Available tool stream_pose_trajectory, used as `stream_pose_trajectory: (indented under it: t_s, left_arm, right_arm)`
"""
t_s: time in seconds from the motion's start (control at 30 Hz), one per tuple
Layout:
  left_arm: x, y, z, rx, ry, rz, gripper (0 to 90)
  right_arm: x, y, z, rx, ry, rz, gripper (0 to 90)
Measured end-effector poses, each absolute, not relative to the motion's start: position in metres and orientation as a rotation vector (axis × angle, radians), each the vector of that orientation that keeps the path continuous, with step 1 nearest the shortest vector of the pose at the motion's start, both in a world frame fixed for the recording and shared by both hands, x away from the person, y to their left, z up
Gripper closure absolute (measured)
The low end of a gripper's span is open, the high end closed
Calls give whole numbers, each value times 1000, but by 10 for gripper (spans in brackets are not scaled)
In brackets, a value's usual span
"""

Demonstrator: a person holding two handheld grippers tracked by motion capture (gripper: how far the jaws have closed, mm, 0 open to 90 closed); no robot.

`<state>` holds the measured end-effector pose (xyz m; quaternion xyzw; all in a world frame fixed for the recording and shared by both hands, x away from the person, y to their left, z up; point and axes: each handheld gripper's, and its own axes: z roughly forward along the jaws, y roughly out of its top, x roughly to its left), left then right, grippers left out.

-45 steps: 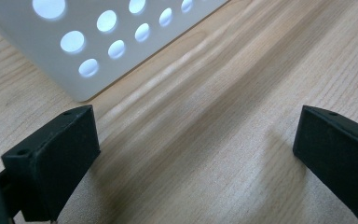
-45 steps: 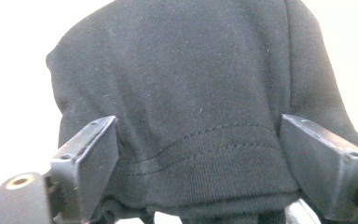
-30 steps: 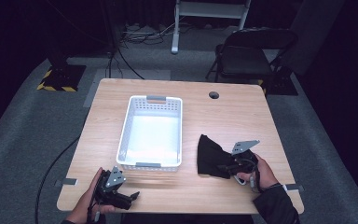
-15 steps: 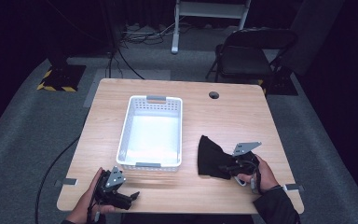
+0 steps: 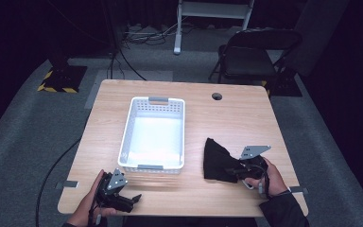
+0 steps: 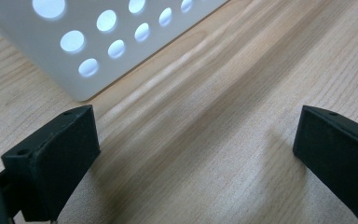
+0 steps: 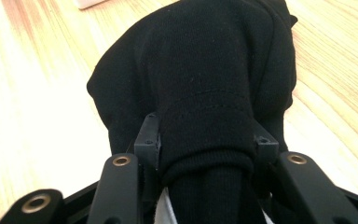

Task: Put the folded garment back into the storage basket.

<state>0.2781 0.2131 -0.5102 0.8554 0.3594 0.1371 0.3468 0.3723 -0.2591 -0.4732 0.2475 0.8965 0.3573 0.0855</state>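
Right tool [image 7: 205, 144] has just been closing and now clenches a crumpled black knitted cloth [image 5: 217, 161] lying on the pale wooden worktop [image 5: 236, 118], right of the white perforated plastic basket [image 5: 153, 135]; left tool [image 6: 196, 154] gapes, released

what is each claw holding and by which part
Right claw is clamped on the black garment at its ribbed, stitched hem edge. Left claw holds nothing.

Overhead light falls on your pale wooden surface [image 5: 236, 118]; the room around it is dark. The white perforated plastic basket [image 5: 153, 135] glares, nearly blown out. Close up, wood grain blurs near the basket; the black knitted cloth [image 7: 214, 79] swallows detail.
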Motion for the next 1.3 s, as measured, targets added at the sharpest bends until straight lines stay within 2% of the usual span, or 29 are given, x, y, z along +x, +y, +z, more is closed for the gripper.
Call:
stream_pose_trajectory:
  t_s: [0.73, 1.3]
  left_arm:
    - [278, 213, -510, 2218, 931, 356, 2]
    - [278, 213, -510, 2218, 932, 356, 2]
  right_arm:
    - [363, -267, -457, 762, 2626, 1082, 588]
    - [365, -256, -442, 762, 2603, 1122, 588]
